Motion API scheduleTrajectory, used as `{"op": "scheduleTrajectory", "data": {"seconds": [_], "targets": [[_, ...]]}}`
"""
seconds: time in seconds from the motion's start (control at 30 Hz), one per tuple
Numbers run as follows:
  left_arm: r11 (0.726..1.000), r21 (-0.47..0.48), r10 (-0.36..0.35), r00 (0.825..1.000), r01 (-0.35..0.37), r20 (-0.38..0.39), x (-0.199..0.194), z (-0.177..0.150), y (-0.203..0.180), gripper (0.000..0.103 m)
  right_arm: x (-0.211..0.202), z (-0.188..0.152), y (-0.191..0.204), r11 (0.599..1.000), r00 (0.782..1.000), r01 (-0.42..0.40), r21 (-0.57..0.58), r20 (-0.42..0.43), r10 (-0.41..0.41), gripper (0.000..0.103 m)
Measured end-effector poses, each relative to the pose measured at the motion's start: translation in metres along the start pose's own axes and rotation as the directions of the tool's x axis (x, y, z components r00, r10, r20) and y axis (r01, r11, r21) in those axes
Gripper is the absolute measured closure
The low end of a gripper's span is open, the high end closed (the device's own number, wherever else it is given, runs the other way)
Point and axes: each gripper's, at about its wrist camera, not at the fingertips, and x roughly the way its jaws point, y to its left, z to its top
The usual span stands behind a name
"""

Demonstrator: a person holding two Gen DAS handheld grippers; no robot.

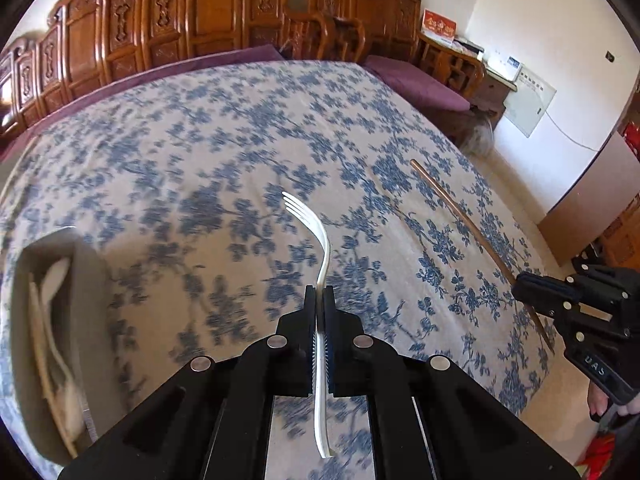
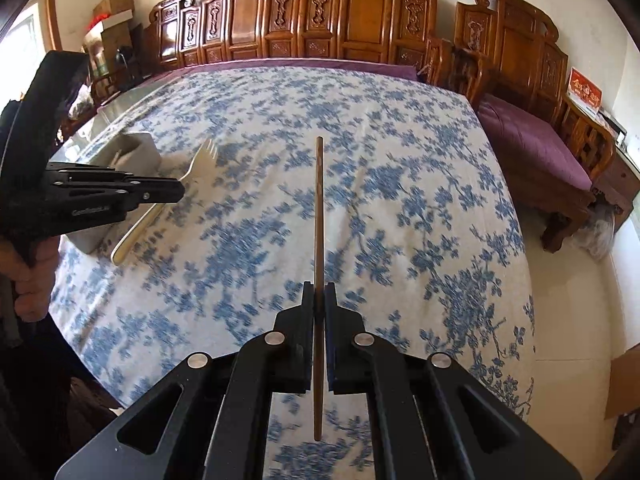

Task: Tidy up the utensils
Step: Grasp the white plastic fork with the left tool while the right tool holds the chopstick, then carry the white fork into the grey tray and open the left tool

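Table: covered by a blue-flowered cloth (image 1: pixel 224 152), which fills most of both wrist views; all places below are given relative to this cloth.
Bench: carved wooden bench (image 2: pixel 360 12) with purple cushion runs along the cloth's far edge and round its far right corner.
Holder: grey utensil holder (image 1: pixel 60 340) sits on the cloth at its left side; pale utensils lie inside, too blurred to name. In the right wrist view it (image 2: pixel 136 152) shows behind the left gripper.
Left gripper: left gripper (image 1: pixel 319 294) is above the near middle of the cloth, fingers pinched narrow on the handle of a white fork. Seen from the side in the right wrist view (image 2: pixel 176 192).
Right gripper: right gripper (image 2: pixel 319 292) is over the near right part of the cloth, fingers closed tight on a brown chopstick. In the left wrist view (image 1: pixel 520 282) it shows at the cloth's right edge.
Fork: white fork (image 1: pixel 320 248) is held off the cloth, tines pointing toward the far edge, handle end sticking out behind the fingers.
Chopstick: brown chopstick (image 2: pixel 319 216) is held off the cloth, long end pointing at the far edge, short end behind the fingers.
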Motion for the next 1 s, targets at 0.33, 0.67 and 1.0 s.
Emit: {"op": "scheduleTrajectory", "data": {"seconds": [0.33,0.67,1.0], "targets": [[1.000,-0.018,0.024,0.998,-0.023,0.055,-0.058,-0.011,0.034,0.100,-0.010,0.027,0.050,0.998,0.999,-0.032,-0.055,0.034,0.034,0.097],[0.998,-0.004,0.061,0.993,-0.061,0.100,-0.099,-0.025,0.061,0.100,-0.010,0.041,0.103,0.993,0.996,-0.073,-0.092,0.050,0.078,0.097],[0.994,-0.020,0.104,0.991,-0.103,0.085,-0.102,-0.037,0.101,0.100,0.003,0.042,0.144,0.986,0.990,-0.128,-0.102,0.043,0.133,0.097]]}}
